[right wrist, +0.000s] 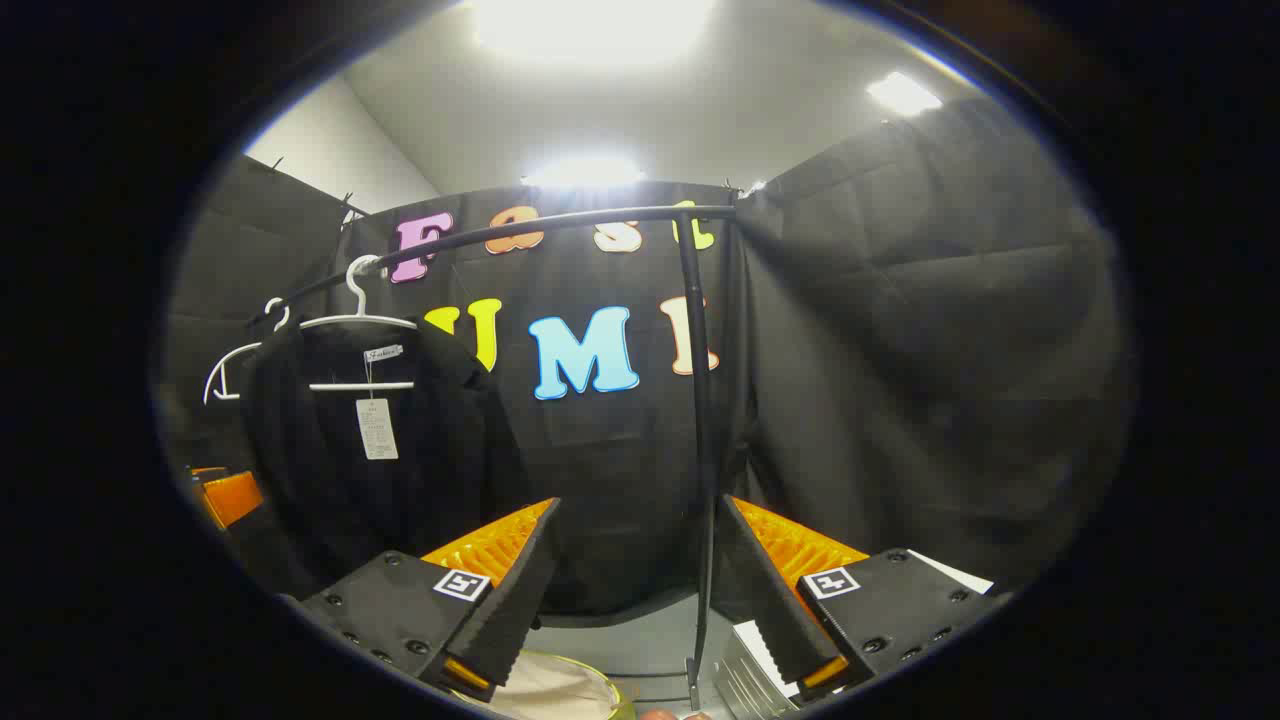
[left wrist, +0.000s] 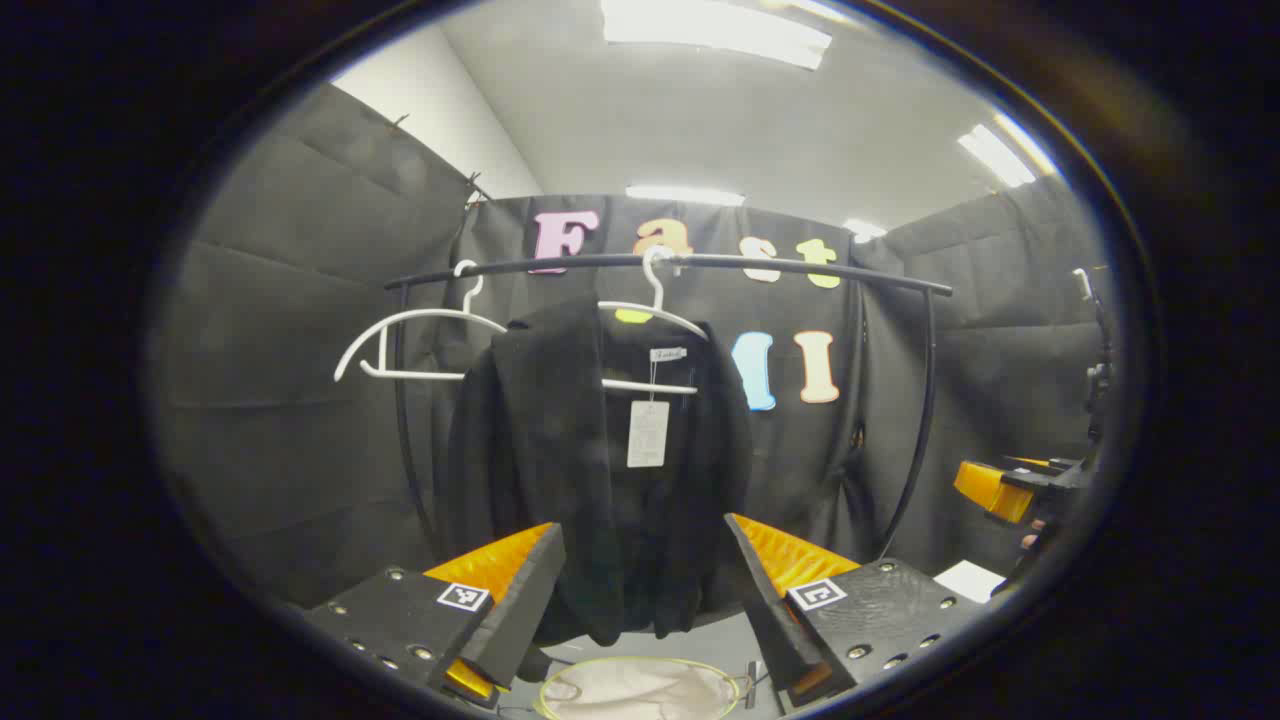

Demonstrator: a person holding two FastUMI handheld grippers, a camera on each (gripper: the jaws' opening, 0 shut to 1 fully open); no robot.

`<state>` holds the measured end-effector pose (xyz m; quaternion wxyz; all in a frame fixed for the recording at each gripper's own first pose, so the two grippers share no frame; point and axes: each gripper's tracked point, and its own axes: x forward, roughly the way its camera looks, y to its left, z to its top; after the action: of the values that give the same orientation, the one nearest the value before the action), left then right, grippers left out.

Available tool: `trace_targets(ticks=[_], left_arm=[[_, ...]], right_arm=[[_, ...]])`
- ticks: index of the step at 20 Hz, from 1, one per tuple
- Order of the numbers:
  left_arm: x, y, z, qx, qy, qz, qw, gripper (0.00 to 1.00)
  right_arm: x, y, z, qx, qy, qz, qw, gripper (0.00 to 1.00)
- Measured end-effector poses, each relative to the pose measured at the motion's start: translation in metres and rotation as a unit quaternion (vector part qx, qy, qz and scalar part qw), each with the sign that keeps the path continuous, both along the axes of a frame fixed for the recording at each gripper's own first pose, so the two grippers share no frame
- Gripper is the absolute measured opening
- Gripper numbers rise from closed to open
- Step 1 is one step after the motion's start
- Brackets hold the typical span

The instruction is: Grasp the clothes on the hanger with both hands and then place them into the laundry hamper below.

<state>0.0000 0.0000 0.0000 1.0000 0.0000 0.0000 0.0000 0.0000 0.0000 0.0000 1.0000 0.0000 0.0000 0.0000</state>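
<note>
Left gripper view: both grippers' fingers (left wrist: 530, 590) are gaping, empty; the black garment (left wrist: 600, 470) risks snagging its hanger (left wrist: 650, 310).

Right gripper (right wrist: 640, 560) jaws apart, nothing between. Black garment (right wrist: 370, 470) on white hanger (right wrist: 360, 325) upper left, on black rail (right wrist: 520, 230). Hamper rim (right wrist: 560, 690), probably, at bottom edge. Left gripper (right wrist: 225, 500) orange at far left.
</note>
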Motion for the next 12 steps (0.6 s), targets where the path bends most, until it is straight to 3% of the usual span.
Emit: trace_targets(ticks=[1,3,5,6,7,8,12], left_arm=[[-0.002,0.001,0.0,-0.001,0.0,0.003,1.0,0.92],[-0.01,0.003,0.013,-0.01,-0.024,0.007,1.0,0.92],[-0.015,0.004,0.027,-0.016,-0.048,0.008,0.999,0.92],[-0.016,0.005,0.029,-0.012,-0.049,0.011,0.999,0.92],[-0.014,0.006,0.029,-0.007,-0.049,0.013,0.999,0.92],[-0.014,0.007,0.03,-0.002,-0.051,0.013,0.999,0.92],[-0.017,0.011,0.019,-0.013,-0.039,0.017,0.999,0.92]], right_arm=[[-0.002,0.001,-0.002,-0.003,0.002,0.002,1.0,0.93],[-0.003,0.003,-0.001,-0.008,0.003,0.004,1.0,0.98],[-0.003,0.005,-0.002,-0.007,0.003,0.006,1.0,0.93],[-0.003,0.007,-0.001,-0.005,0.004,0.01,1.0,0.98],[-0.003,0.009,0.0,-0.003,0.002,0.012,1.0,0.93],[-0.002,0.012,0.002,-0.003,-0.001,0.015,1.0,0.98],[-0.003,0.017,-0.001,-0.002,0.001,0.02,1.0,0.98]])
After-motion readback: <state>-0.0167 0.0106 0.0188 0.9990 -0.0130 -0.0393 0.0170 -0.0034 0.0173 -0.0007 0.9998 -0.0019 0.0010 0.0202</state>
